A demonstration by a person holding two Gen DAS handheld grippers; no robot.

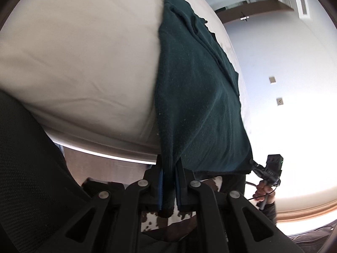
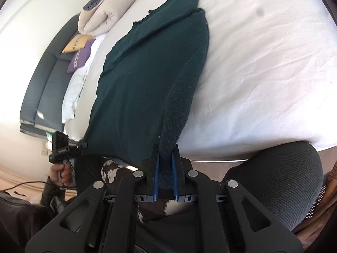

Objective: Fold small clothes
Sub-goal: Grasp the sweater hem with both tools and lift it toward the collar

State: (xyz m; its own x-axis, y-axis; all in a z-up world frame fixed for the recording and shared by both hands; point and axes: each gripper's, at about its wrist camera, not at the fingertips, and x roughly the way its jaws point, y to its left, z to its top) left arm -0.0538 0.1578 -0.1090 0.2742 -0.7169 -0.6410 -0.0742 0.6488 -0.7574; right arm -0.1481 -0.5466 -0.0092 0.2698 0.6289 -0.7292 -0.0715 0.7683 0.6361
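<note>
A dark green garment (image 1: 195, 88) lies stretched over the white bed (image 1: 80, 48), its near edge pulled off the bed's front edge. My left gripper (image 1: 168, 168) is shut on one near corner of it. My right gripper (image 2: 166, 154) is shut on the other near corner, where the cloth (image 2: 147, 80) bunches into a narrow fold between the blue pads (image 2: 156, 177). Each gripper shows in the other's view: the right one (image 1: 256, 166) at the garment's far corner, the left one (image 2: 83, 144) likewise. The garment's far end looks folded over, with a ragged hem.
The white bed sheet (image 2: 263, 73) spreads wide beside the garment. Pillows (image 2: 84, 42) and a beige duvet (image 2: 103, 16) lie at the headboard (image 2: 42, 80). A black mesh chair back (image 2: 290, 179) stands close at the bed's front edge. A wall with sockets (image 1: 280, 101) is beyond the bed.
</note>
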